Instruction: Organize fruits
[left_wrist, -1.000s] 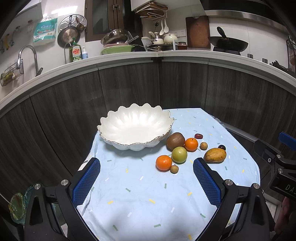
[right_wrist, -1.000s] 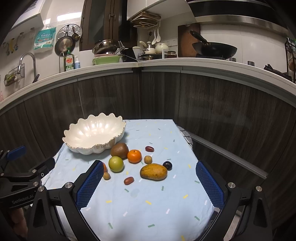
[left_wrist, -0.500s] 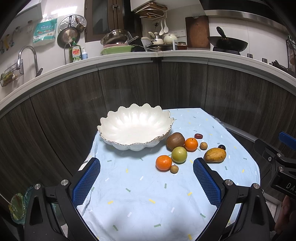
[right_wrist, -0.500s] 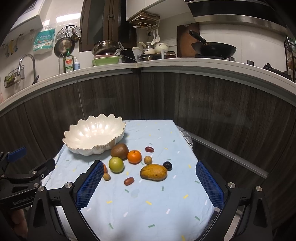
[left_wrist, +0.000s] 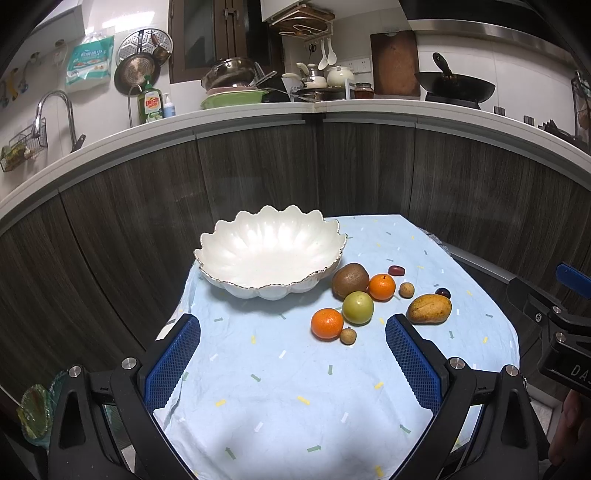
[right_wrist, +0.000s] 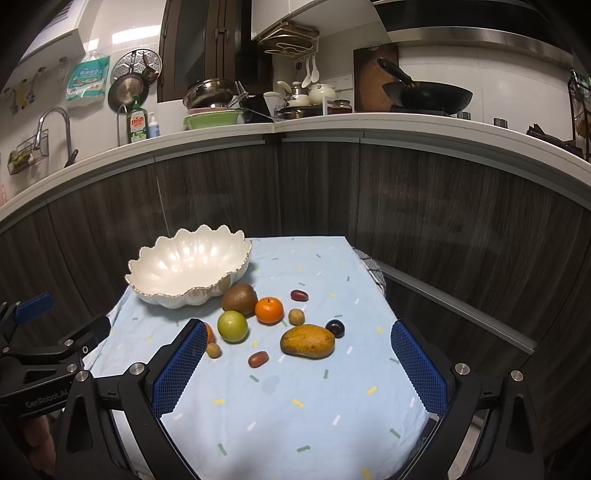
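A white scalloped bowl (left_wrist: 269, 251) (right_wrist: 188, 266) stands with nothing in it at the far left of a small table with a light blue cloth (left_wrist: 295, 387). To its right lie a kiwi (left_wrist: 350, 280), two oranges (left_wrist: 382, 287) (left_wrist: 326, 324), a green apple (left_wrist: 357, 307), a mango (left_wrist: 429, 308) (right_wrist: 307, 341), a dark plum (right_wrist: 335, 328), small brown longans and red dates (right_wrist: 258, 359). My left gripper (left_wrist: 293, 356) is open, low over the near edge. My right gripper (right_wrist: 297, 363) is open too, just short of the mango.
Dark wood cabinet fronts (left_wrist: 258, 177) curve round the far side of the table. The counter above holds a wok (left_wrist: 454, 86), dish soap, pots and a sink tap. A green glass dish (left_wrist: 35, 410) sits low at the left.
The right gripper has edged slightly forward and lower toward the fruit. The left gripper has held still.
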